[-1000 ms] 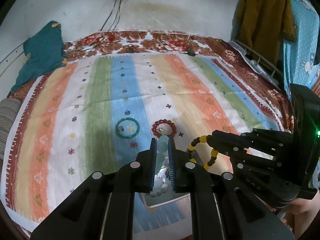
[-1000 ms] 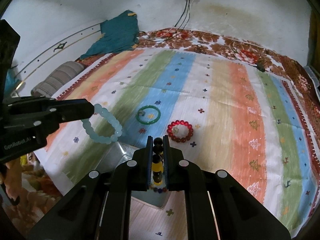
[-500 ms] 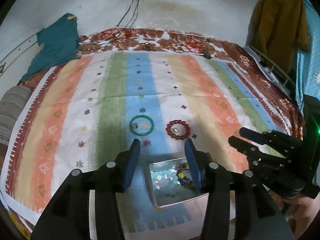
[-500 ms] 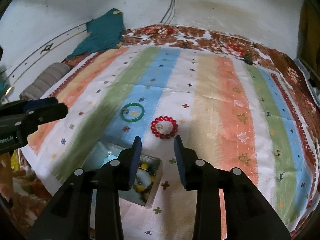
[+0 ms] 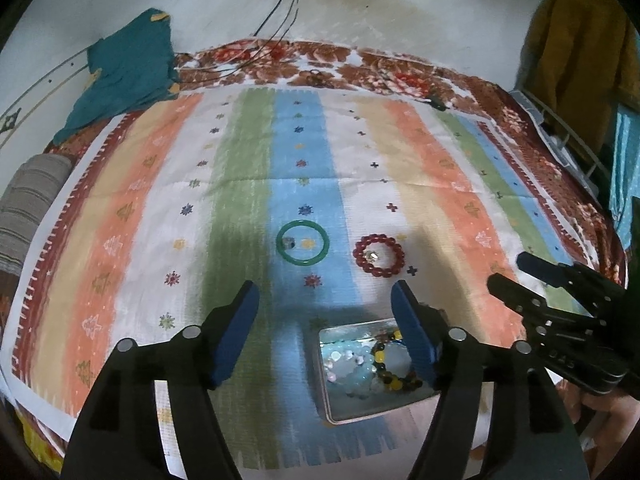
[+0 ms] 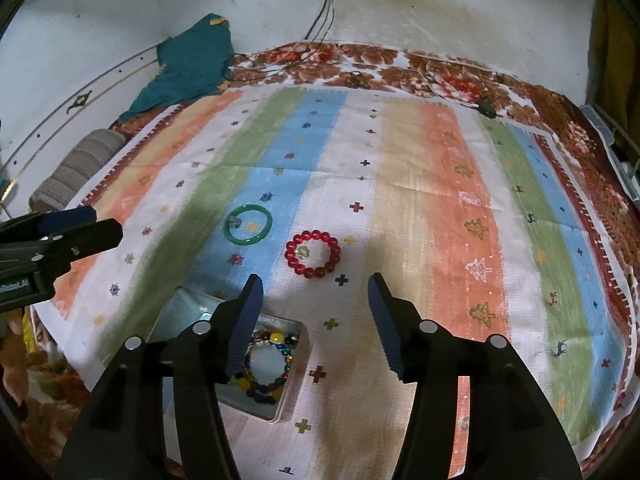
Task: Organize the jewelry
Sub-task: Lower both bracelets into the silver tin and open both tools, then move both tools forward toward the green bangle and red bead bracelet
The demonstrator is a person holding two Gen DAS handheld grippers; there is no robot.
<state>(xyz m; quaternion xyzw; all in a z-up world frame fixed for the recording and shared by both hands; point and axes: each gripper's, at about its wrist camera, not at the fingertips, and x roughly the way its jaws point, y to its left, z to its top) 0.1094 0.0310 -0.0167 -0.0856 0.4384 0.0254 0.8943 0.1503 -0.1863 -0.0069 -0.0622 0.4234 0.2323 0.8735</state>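
A metal tin (image 5: pixel 332 412) (image 6: pixel 298 352) sits near the front edge of the striped cloth. It holds a pale blue bead bracelet (image 5: pixel 352 368) and a yellow-and-black bead bracelet (image 5: pixel 394 376) (image 6: pixel 268 376). A green bangle (image 5: pixel 303 242) (image 6: pixel 250 224) and a red bead bracelet (image 5: pixel 379 255) (image 6: pixel 313 253) lie on the cloth beyond the tin. My left gripper (image 5: pixel 326 298) is open and empty above the tin. My right gripper (image 6: pixel 316 292) is open and empty, just right of the tin. Each gripper shows in the other's view (image 5: pixel 536 276) (image 6: pixel 80 224).
A teal garment (image 5: pixel 124 76) lies at the back left by the wall. A grey striped roll (image 5: pixel 28 204) lies at the left edge. Cables (image 5: pixel 280 20) hang from a wall socket onto the floral blanket. Clothes (image 5: pixel 572 48) hang at the right.
Both grippers were shut on bracelets above the tin one second ago. They opened, the pale blue and yellow-black bracelets dropped into the tin, and the jaws have spread wider since.
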